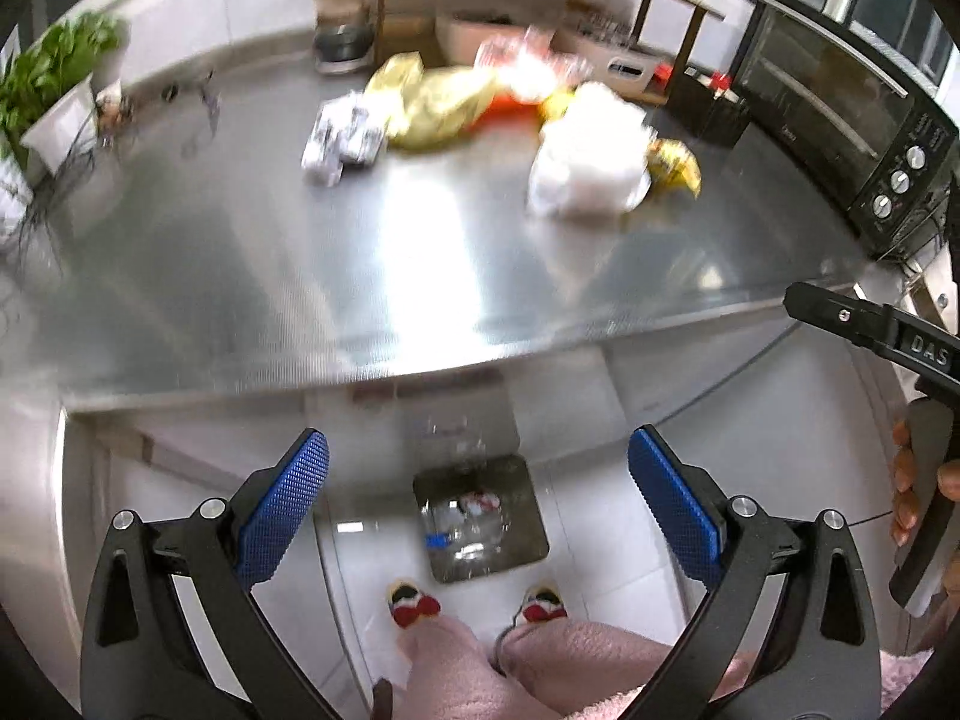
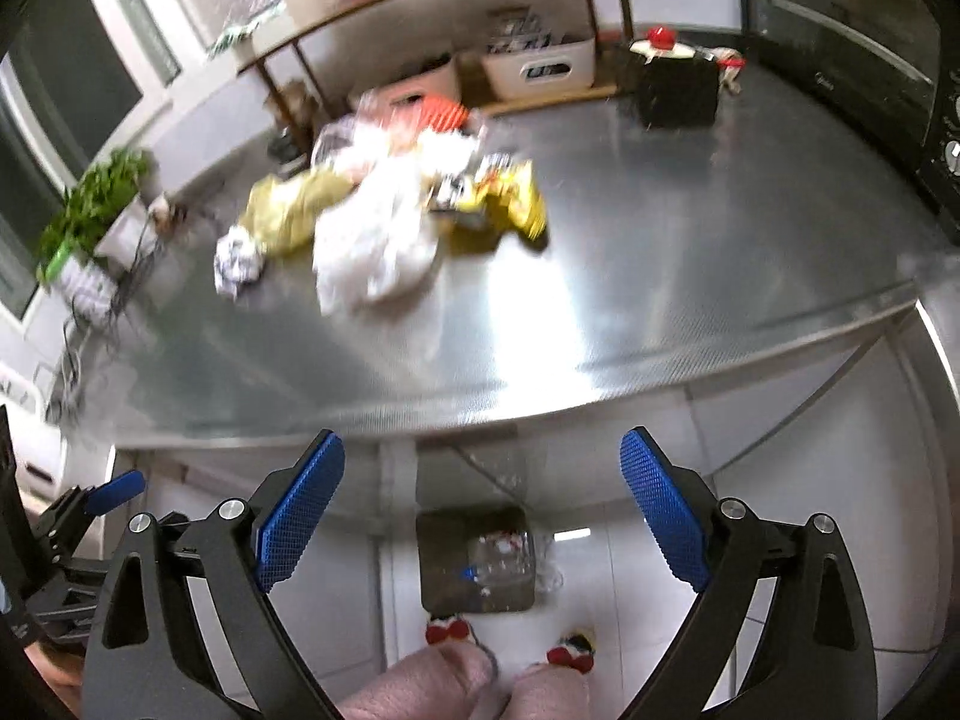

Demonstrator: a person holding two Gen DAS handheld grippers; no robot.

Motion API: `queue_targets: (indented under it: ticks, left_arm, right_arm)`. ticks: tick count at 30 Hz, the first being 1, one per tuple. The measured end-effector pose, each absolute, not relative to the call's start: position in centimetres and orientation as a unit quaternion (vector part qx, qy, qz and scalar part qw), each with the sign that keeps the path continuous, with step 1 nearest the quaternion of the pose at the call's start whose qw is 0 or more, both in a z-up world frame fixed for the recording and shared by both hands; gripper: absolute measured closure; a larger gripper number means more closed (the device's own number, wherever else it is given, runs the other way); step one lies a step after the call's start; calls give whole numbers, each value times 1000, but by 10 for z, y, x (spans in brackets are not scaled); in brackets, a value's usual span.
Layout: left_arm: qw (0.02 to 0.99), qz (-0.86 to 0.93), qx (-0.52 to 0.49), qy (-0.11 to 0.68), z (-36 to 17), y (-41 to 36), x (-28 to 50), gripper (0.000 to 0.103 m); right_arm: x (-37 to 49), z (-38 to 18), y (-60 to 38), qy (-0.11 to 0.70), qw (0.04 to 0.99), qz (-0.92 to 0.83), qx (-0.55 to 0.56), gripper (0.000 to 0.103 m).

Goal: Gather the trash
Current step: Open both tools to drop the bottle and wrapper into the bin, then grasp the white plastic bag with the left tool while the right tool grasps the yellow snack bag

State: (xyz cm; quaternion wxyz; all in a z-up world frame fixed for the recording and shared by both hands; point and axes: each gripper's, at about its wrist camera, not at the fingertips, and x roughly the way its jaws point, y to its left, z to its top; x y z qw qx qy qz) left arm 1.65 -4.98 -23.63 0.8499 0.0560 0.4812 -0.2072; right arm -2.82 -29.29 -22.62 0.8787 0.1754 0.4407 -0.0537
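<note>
Both the left gripper (image 1: 478, 504) and right gripper (image 2: 482, 504) are hanging wide apart, gripping nothing. A clear bottle is already lying in the bin (image 1: 480, 525) on the floor, so one piece looks done. Left on the steel counter (image 1: 252, 252): a white bag (image 1: 591, 150), yellow wrapper (image 1: 438, 105) and crumpled foil (image 1: 342, 135) (motion blur is smearing everything, so counting pieces is guesswork).

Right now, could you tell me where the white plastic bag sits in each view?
Left wrist: white bag right of centre on the table.
Right wrist: white bag left of centre.
Shared landmark: yellow wrapper, touching the bag's right side.
</note>
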Motion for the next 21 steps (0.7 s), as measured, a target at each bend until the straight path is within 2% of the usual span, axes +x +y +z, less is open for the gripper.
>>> queue_targets:
  ticks: [8, 15, 21]
  left_arm:
    - [860, -228, 58, 453, -208, -80, 48, 8]
    - [859, -238, 55, 450, -205, -109, 83, 8]
    - [853, -247, 60, 455, -213, -142, 115, 8]
  right_arm:
    - [6, -207, -306, 423, 888, -66, 169, 9]
    - [55, -206, -313, 436, 885, -69, 149, 9]
    - [95, -221, -335, 454, 871, -67, 174, 11]
